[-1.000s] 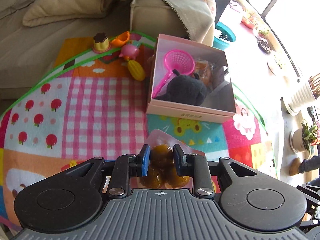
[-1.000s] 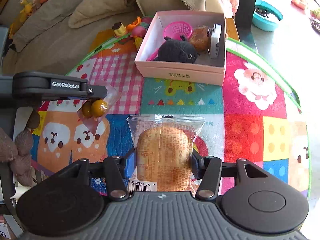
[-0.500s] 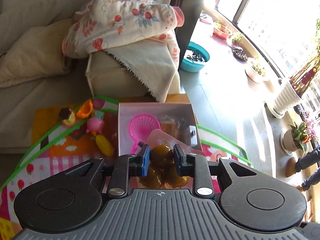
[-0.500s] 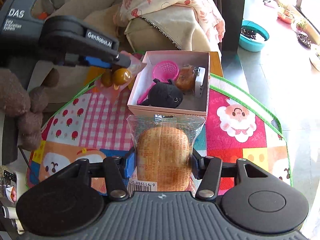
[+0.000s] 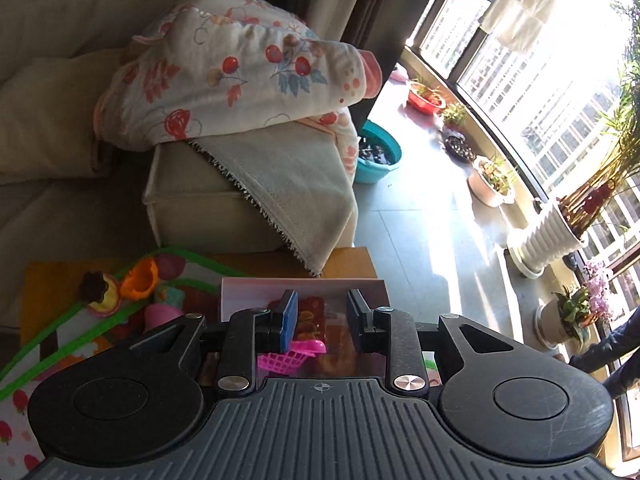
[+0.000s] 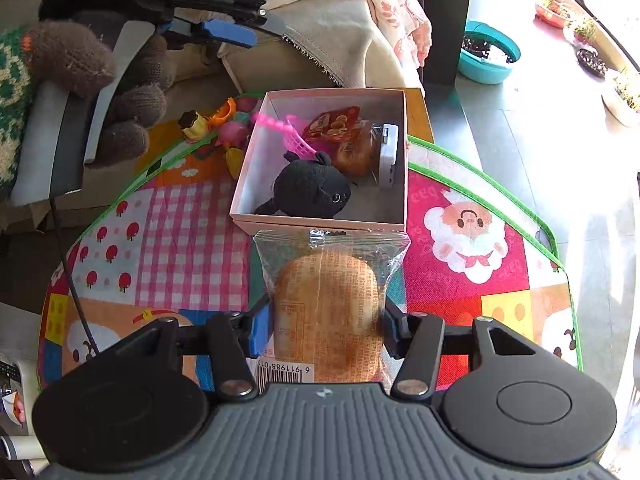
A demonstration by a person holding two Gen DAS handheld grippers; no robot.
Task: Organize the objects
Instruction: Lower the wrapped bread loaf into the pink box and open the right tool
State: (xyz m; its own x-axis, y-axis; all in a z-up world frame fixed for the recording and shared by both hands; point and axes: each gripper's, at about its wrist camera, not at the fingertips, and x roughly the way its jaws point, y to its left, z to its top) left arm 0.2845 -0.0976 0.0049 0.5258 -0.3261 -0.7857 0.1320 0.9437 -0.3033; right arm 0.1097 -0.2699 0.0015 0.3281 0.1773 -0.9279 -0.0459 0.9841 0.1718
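Left gripper (image 5: 322, 322) hangs empty, fingers apart, over the pink cardboard box (image 6: 320, 222), while the right gripper (image 6: 322, 330) pinches the clear-wrapped round bun (image 6: 326, 312) just short of the box's near edge on the patchwork play mat (image 6: 192, 232), so looks like the bun needs carrying over that wall next.

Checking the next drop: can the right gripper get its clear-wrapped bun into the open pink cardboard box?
Probably yes. The pink cardboard box is open-topped ahead of the right gripper, bare floor shows beside the black plush toy, and the left gripper hangs clear.

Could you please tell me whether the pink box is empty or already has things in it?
Partly filled. The pink box holds a black plush toy, a pink strainer, a red snack packet and more.
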